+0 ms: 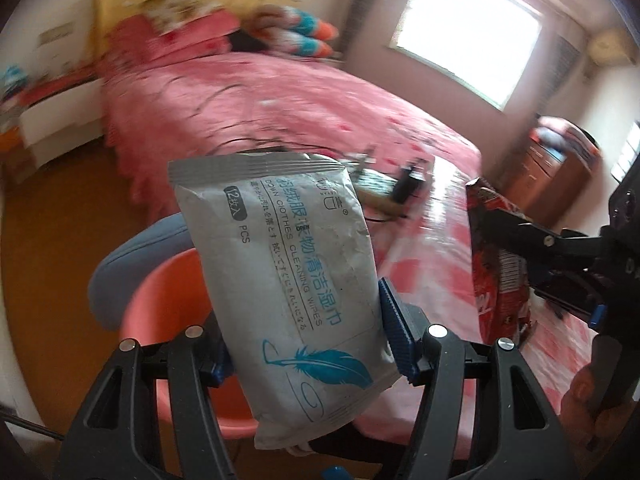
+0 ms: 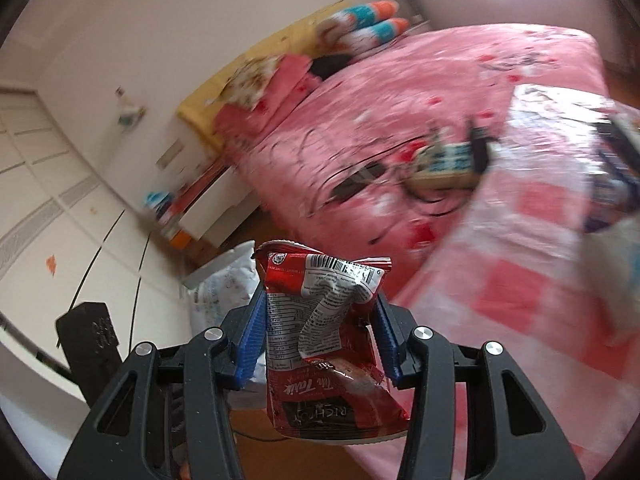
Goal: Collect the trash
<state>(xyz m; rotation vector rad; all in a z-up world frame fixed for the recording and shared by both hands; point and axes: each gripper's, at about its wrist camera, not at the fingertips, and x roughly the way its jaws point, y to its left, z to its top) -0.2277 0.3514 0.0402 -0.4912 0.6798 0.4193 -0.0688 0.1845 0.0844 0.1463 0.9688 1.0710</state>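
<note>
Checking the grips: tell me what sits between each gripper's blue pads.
Left gripper: a white wipes pack, in the left wrist view. Right gripper: a crumpled red wrapper, in the right wrist view.

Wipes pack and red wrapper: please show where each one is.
wipes pack (image 1: 292, 280), left wrist view, middle of its printed front.
red wrapper (image 2: 328, 344), right wrist view, its crumpled middle.

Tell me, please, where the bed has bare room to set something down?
The pink bedspread is free between the pillows and the cable clutter. It is crowded around that clutter, beside the checked sheet.
</note>
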